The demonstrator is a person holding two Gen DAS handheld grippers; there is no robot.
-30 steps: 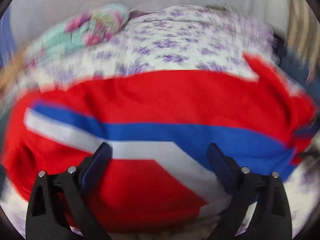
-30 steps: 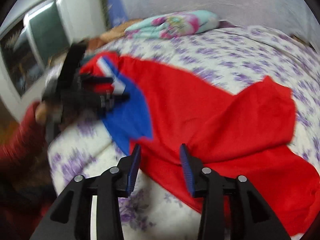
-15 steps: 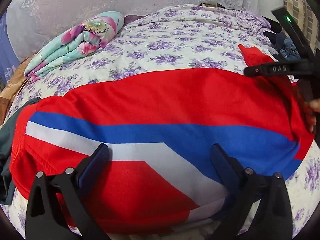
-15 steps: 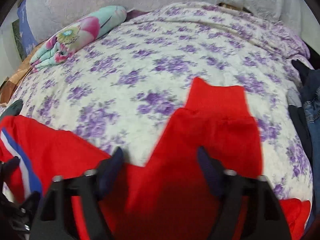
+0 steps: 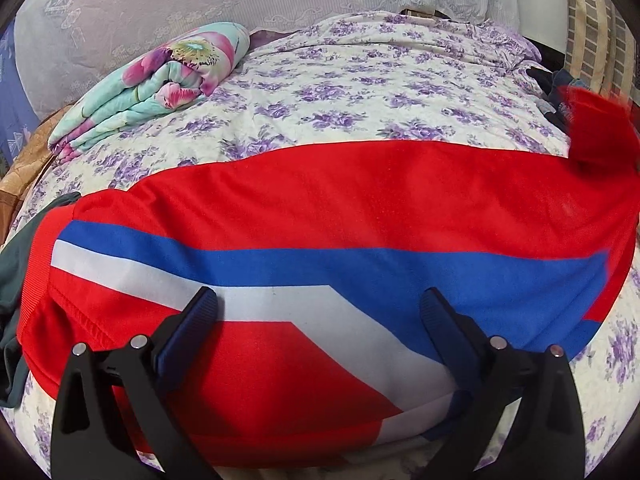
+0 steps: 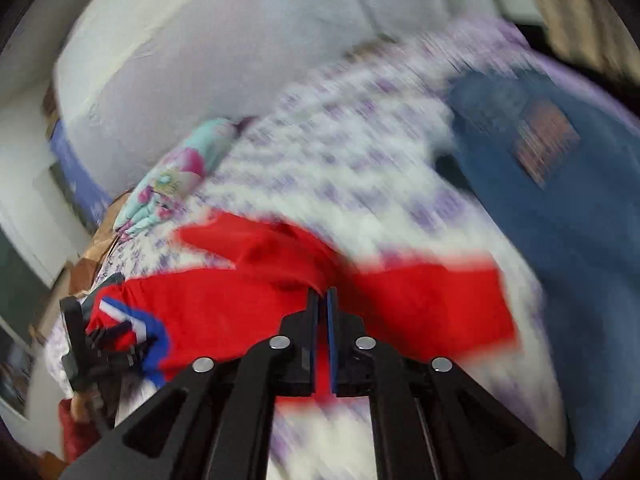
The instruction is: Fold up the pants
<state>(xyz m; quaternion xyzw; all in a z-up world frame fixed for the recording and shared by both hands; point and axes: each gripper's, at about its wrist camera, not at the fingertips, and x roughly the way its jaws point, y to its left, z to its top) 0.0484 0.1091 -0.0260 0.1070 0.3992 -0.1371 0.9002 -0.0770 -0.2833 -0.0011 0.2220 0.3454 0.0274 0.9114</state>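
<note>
The red pants (image 5: 320,200) with the blue and white stripe are spread across the floral bed sheet (image 5: 360,92), and the left gripper (image 5: 316,316) sits over the waist end with its jaws wide apart, the striped fabric lying right between and under them. The right gripper (image 6: 323,300) has its jaws pinched together on a fold of the red leg fabric; that view is pretty blurry. Beyond the jaws, a folded flowery blanket (image 5: 160,80) sits at the far left of the bed.
</note>
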